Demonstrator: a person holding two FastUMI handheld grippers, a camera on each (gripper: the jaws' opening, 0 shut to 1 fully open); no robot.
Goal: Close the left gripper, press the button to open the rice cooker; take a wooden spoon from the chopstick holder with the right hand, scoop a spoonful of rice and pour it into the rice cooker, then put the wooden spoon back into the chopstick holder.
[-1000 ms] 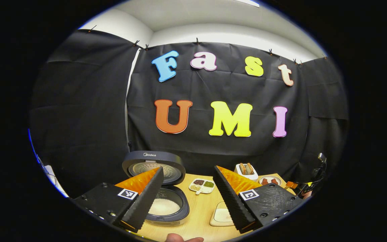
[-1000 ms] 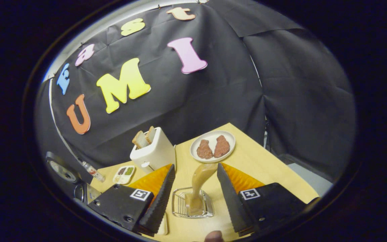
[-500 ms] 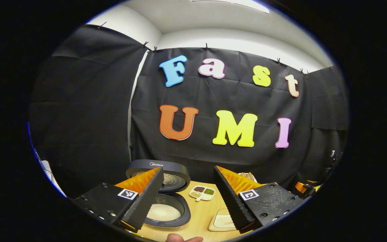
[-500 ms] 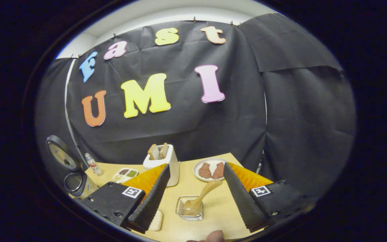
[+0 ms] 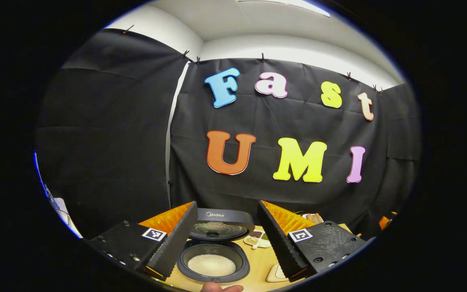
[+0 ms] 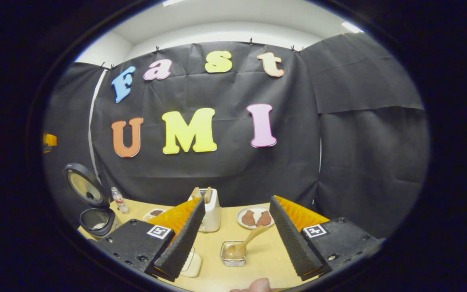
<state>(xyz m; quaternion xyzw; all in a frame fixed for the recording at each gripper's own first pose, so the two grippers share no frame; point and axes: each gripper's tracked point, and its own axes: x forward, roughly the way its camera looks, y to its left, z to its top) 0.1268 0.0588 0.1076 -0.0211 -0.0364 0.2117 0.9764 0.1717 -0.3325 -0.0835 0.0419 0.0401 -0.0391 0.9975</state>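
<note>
The dark round rice cooker [image 5: 213,263] stands with its lid tipped up and white rice lying in its pot, so the pressing and pouring look done. The left gripper [image 5: 227,239] hangs above it with its fingers spread, holding nothing. The light wooden spoon [image 6: 243,245] leans bowl-down in the small wire chopstick holder [image 6: 233,259] on the pale wooden table [image 6: 266,255], apparently returned. The right gripper [image 6: 235,239] hovers above it, fingers wide apart and clear of the handle, which suggests the task is essentially finished.
</note>
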